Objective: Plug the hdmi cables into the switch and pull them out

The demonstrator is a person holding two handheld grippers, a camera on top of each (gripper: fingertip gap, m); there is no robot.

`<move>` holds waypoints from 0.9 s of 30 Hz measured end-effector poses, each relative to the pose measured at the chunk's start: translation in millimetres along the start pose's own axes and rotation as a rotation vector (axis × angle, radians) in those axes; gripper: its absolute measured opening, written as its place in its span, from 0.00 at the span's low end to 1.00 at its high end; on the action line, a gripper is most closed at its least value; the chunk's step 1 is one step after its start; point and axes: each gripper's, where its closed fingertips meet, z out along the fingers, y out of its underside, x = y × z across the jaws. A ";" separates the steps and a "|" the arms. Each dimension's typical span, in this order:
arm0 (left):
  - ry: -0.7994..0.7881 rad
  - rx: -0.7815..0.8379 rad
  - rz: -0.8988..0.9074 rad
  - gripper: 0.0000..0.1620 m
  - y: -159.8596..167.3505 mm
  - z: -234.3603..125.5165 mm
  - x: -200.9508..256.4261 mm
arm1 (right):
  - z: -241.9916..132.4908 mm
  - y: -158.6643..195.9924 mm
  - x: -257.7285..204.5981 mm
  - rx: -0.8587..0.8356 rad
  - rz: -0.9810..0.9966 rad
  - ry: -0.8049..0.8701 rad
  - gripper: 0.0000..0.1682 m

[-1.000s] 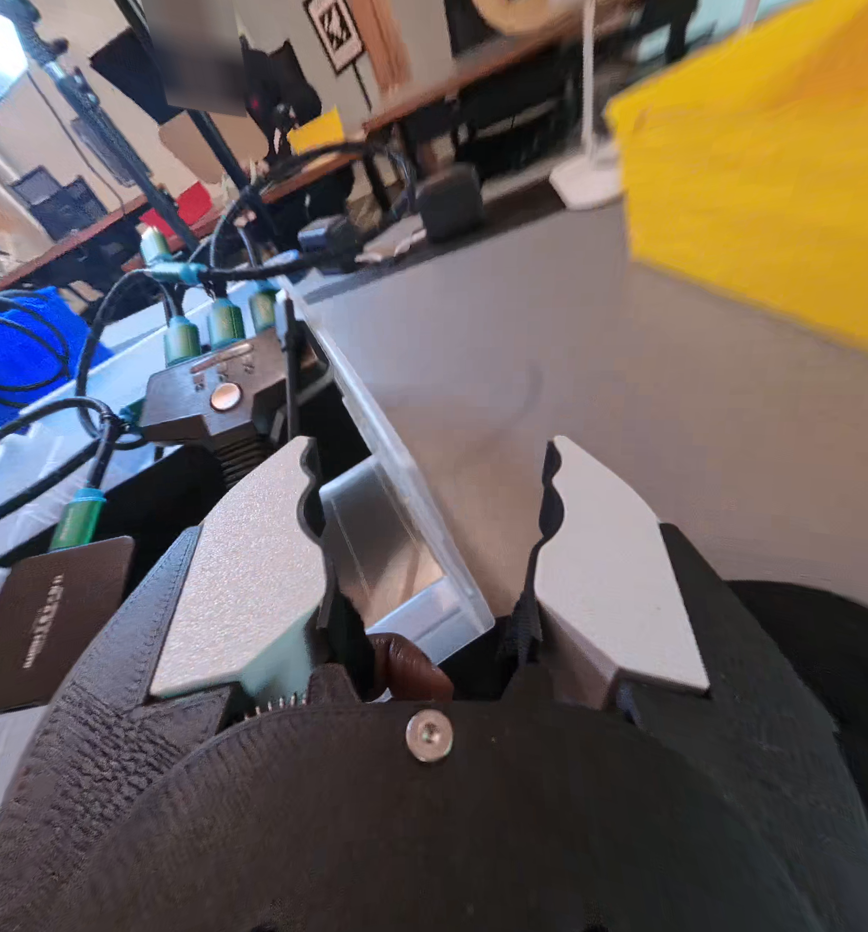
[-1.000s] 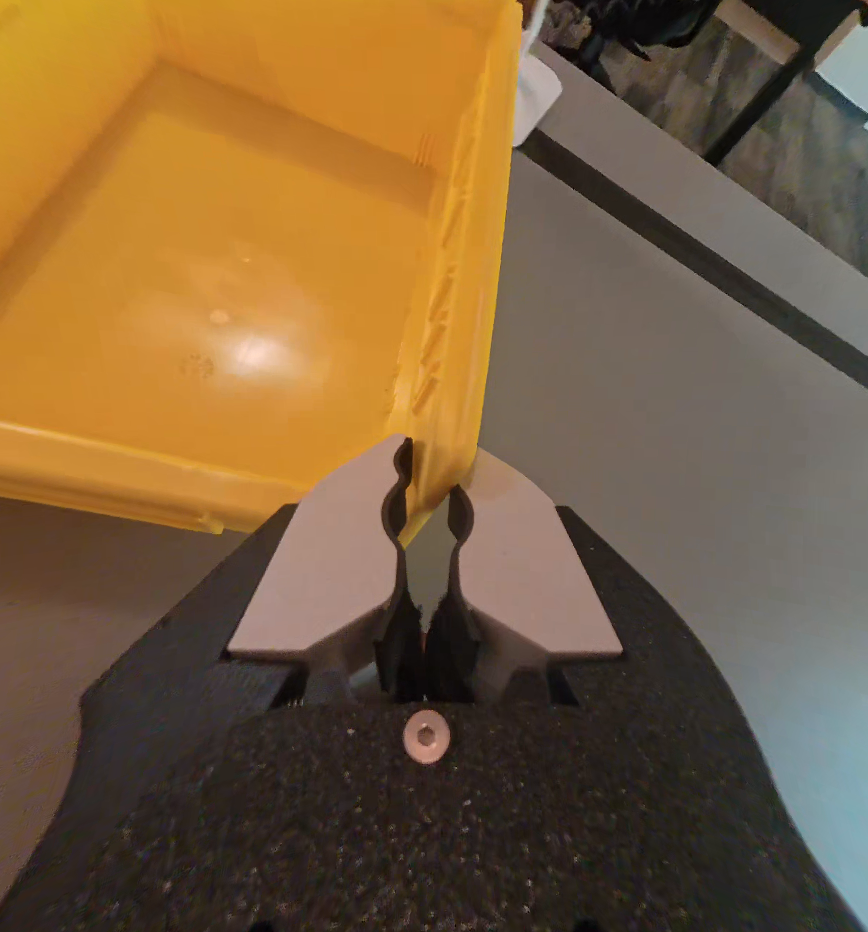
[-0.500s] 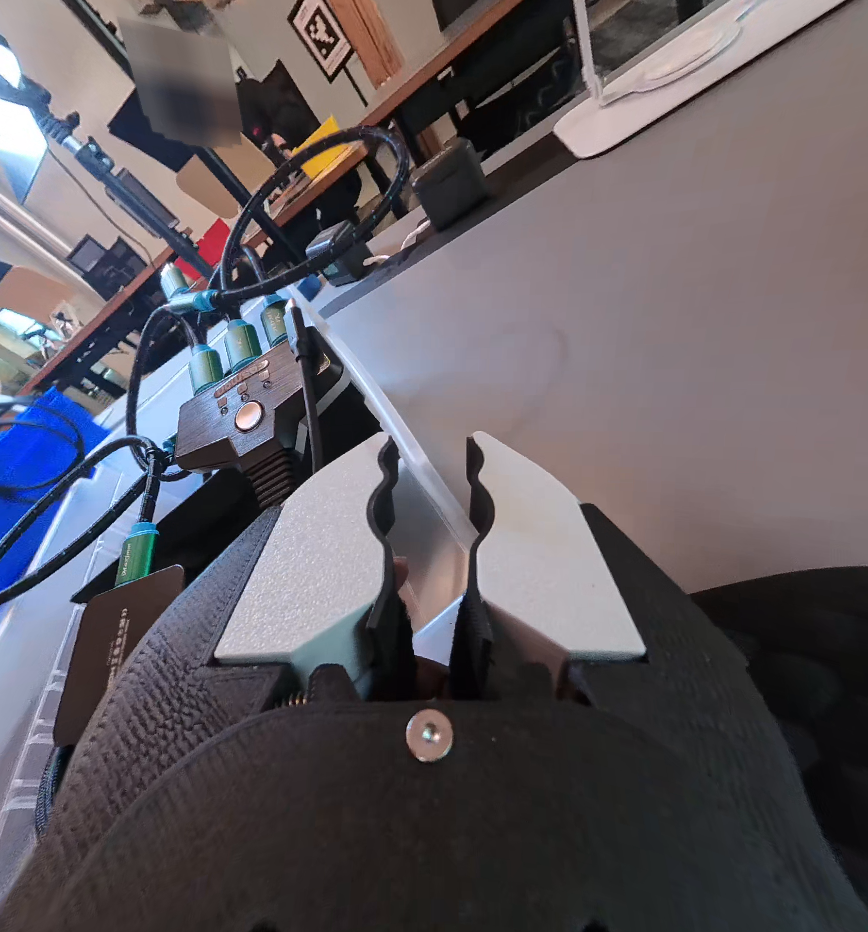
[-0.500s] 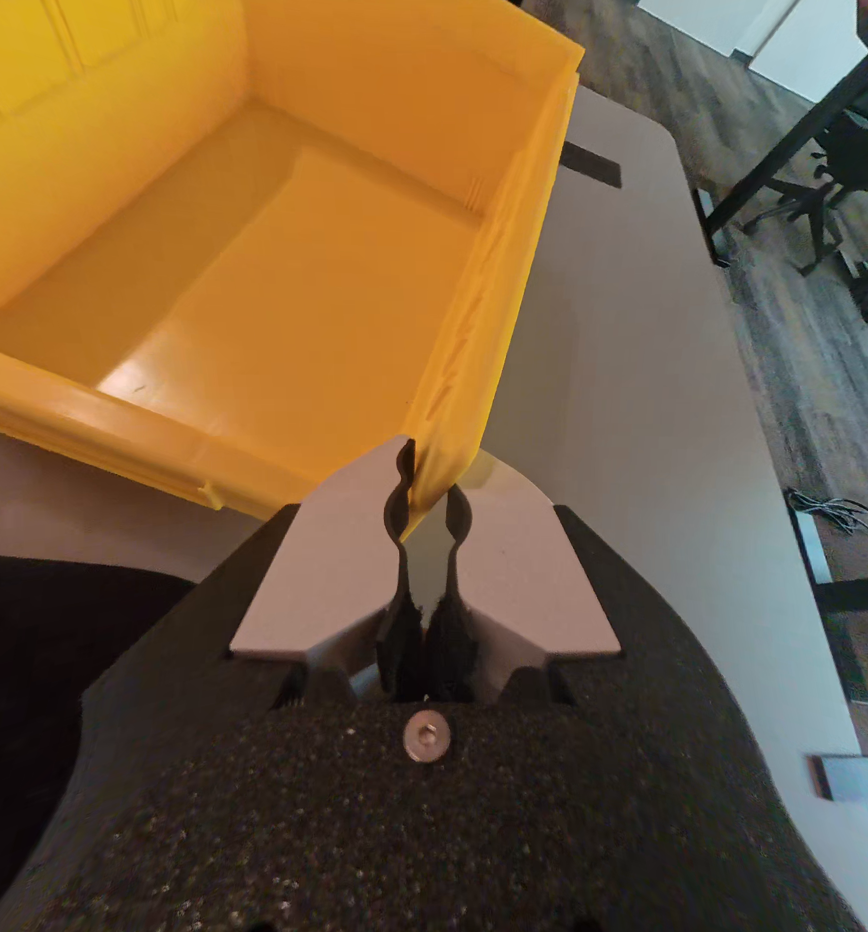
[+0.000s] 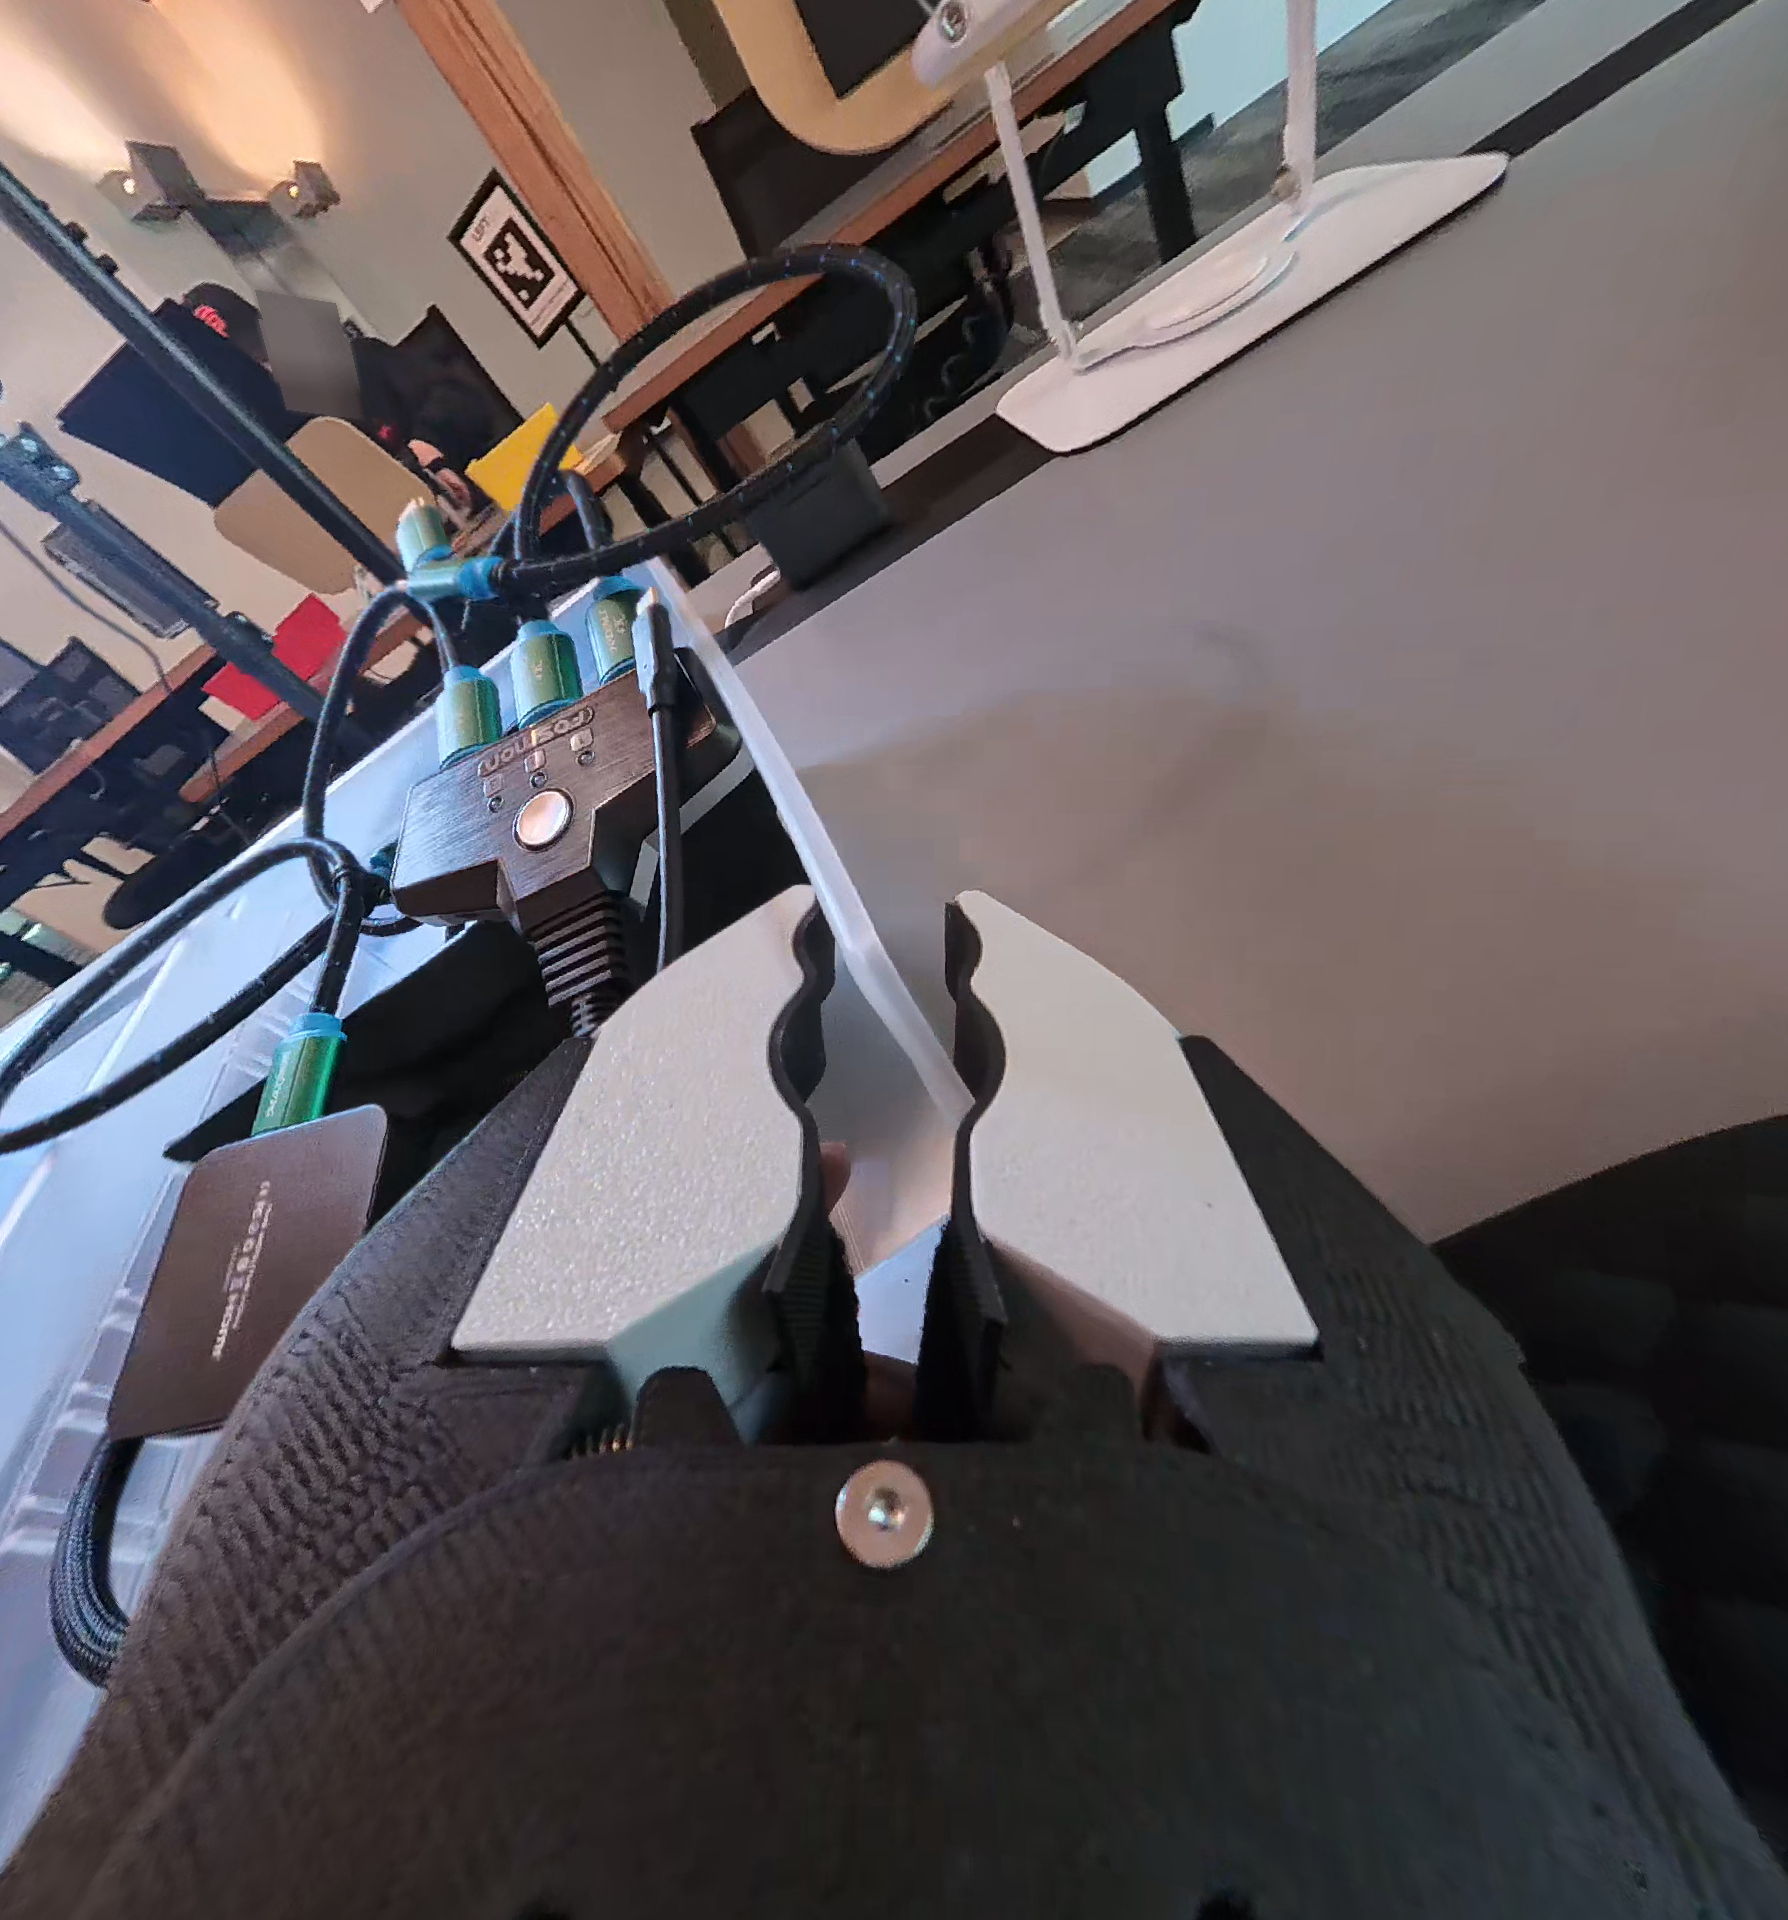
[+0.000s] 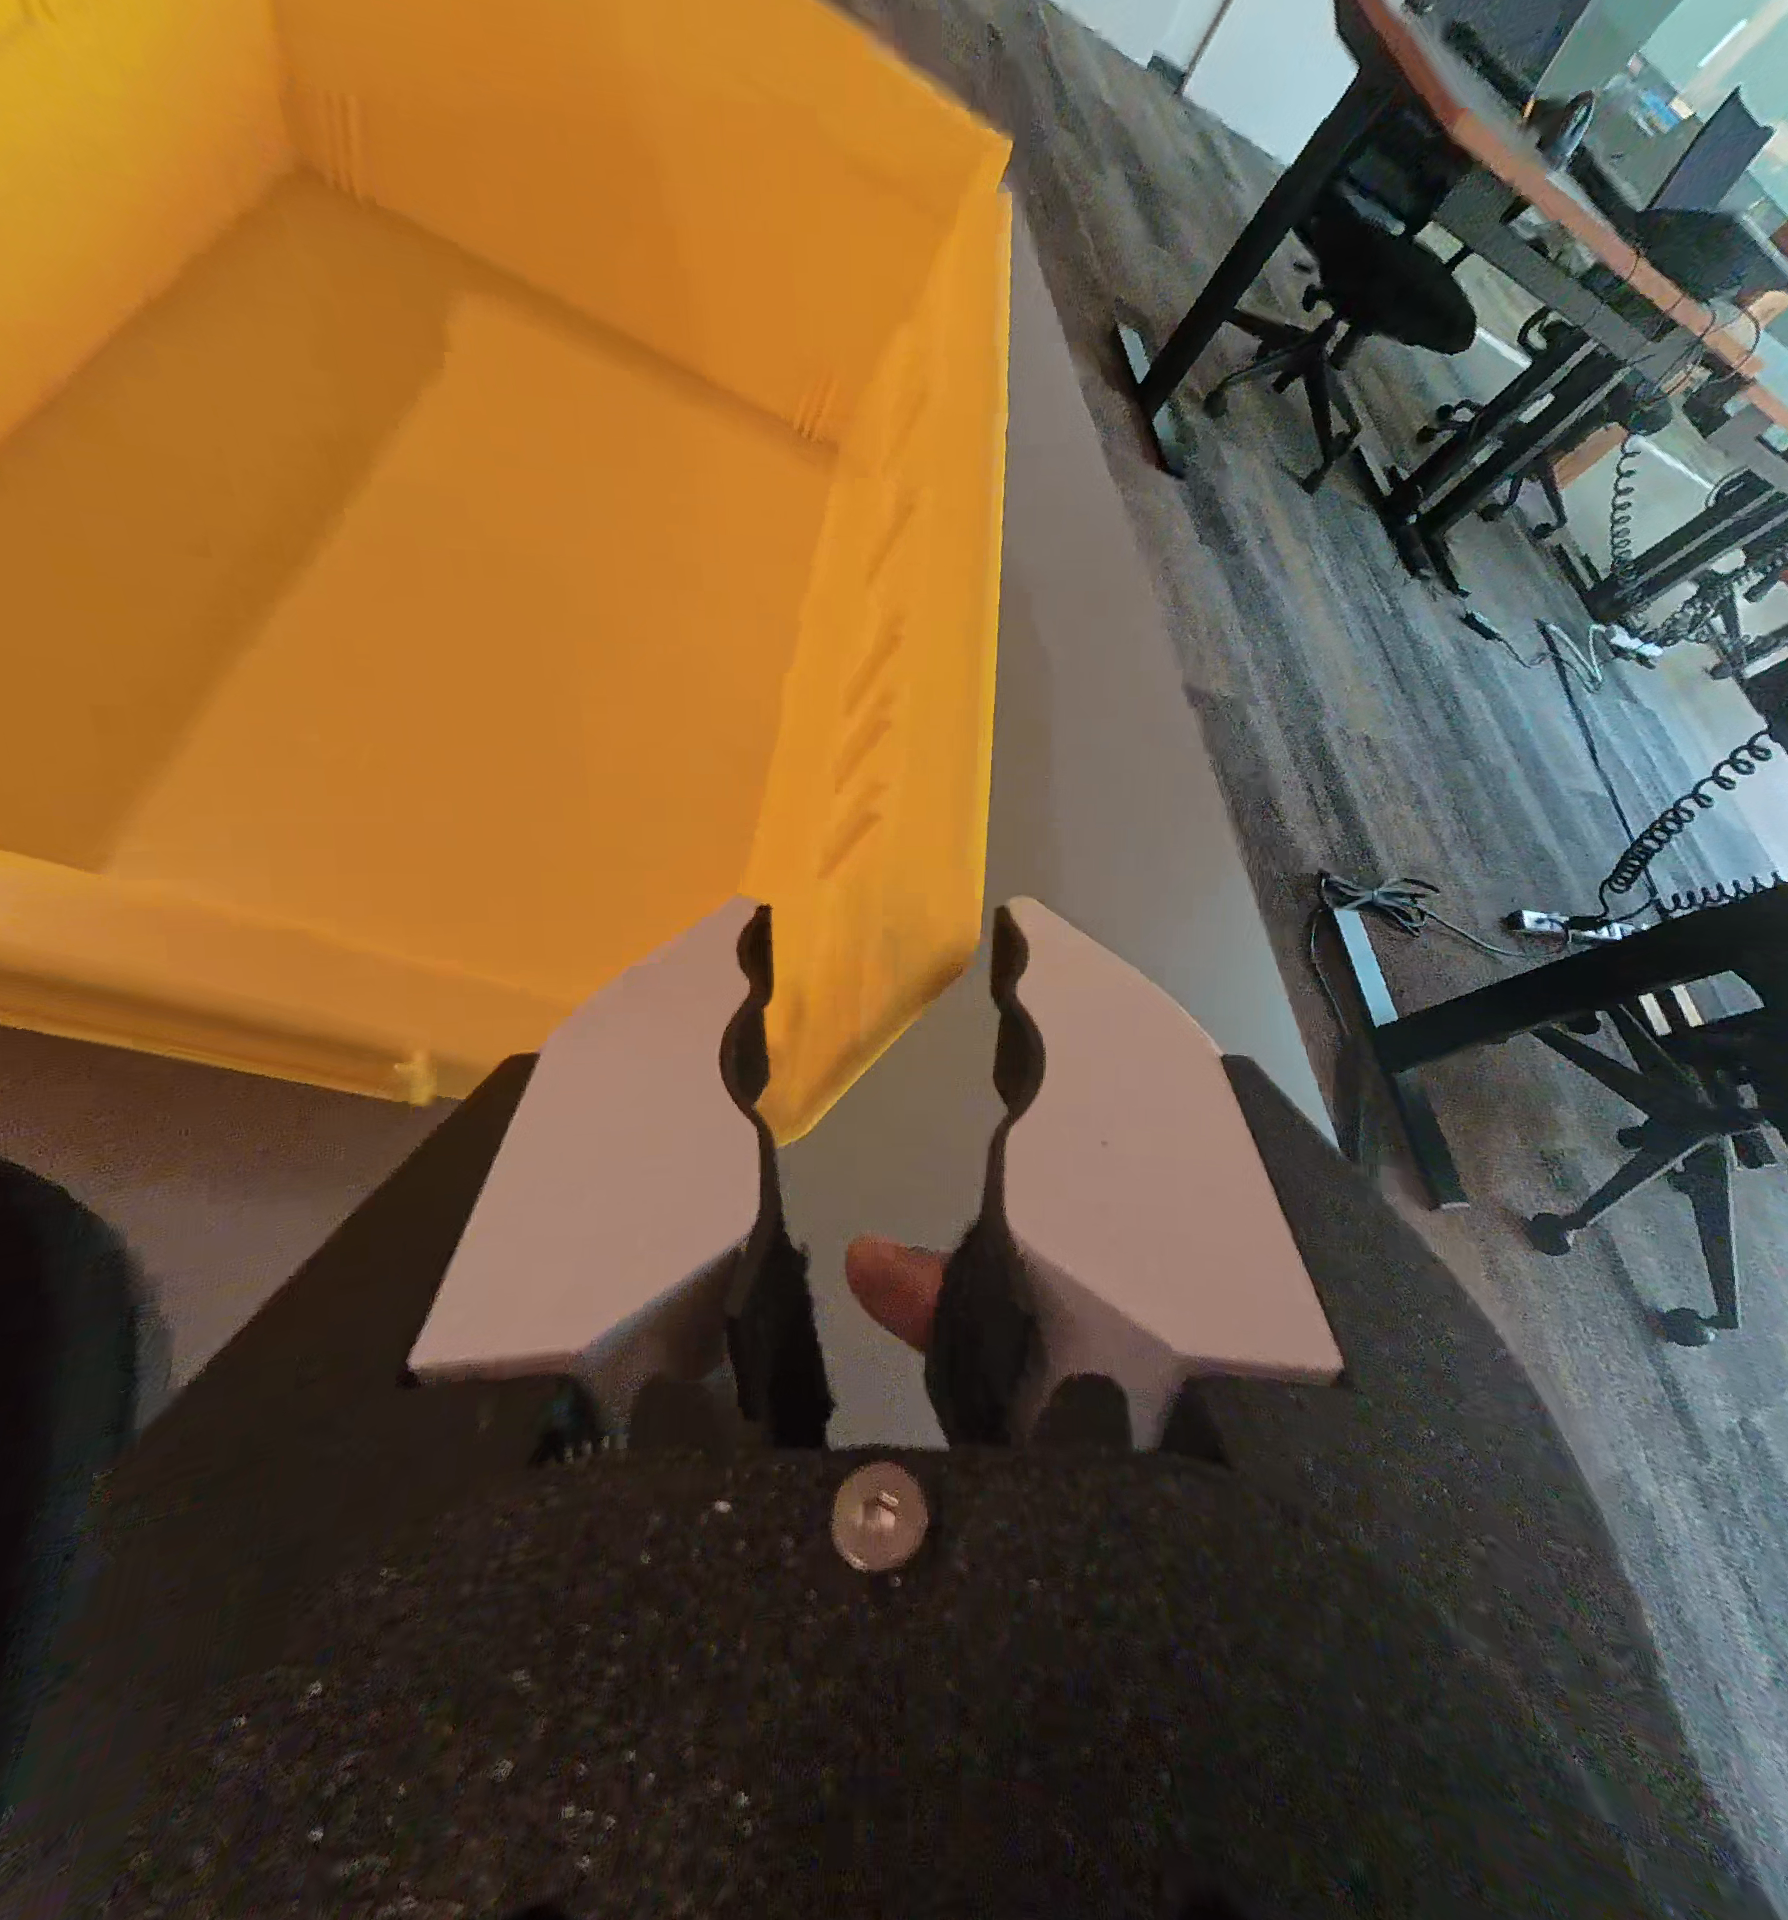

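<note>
While left gripper (image 5: 885,997) jaws clamp clear bin rim (image 5: 765,769) (switch (image 5: 547,821) beside), right gripper (image 6: 874,982) jaws parted round yellow bin (image 6: 890,665).

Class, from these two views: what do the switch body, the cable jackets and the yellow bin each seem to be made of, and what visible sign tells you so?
Switch: likely dark brushed metal, though coated plastic is possible; fine parallel grain with a soft sheen.
Cable jackets: braided fabric sleeve, black with blue flecks; woven texture shows. Their plugs look like glossy green metal.
Yellow bin: moulded plastic, smooth and slightly glossy; uniform colour and moulded ribs on the wall.
</note>
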 end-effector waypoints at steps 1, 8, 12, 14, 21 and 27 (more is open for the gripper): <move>0.006 0.007 0.002 0.13 0.1 -1.4 0.3 | -6.1 -10.4 -0.6 0.037 0.014 0.001 0.27; 0.050 0.179 -0.146 0.26 -31.7 -24.7 -5.3 | -111.5 -154.6 -85.6 0.815 0.017 -0.326 0.32; 0.010 0.321 -0.357 0.26 -65.7 -51.3 -55.5 | -160.6 -172.7 -200.7 1.065 -0.115 -0.840 0.36; -0.064 0.380 -0.378 0.29 -80.7 -63.2 -101.5 | -163.7 -158.6 -254.2 1.027 -0.131 -1.112 0.46; -0.061 0.103 -0.322 0.45 -48.5 -56.5 -173.8 | -163.7 -115.4 -319.6 0.767 -0.242 -1.461 0.70; 0.046 -0.216 -0.378 0.53 43.4 -21.3 -157.4 | -158.9 -135.0 -302.6 0.880 -0.083 -1.406 0.65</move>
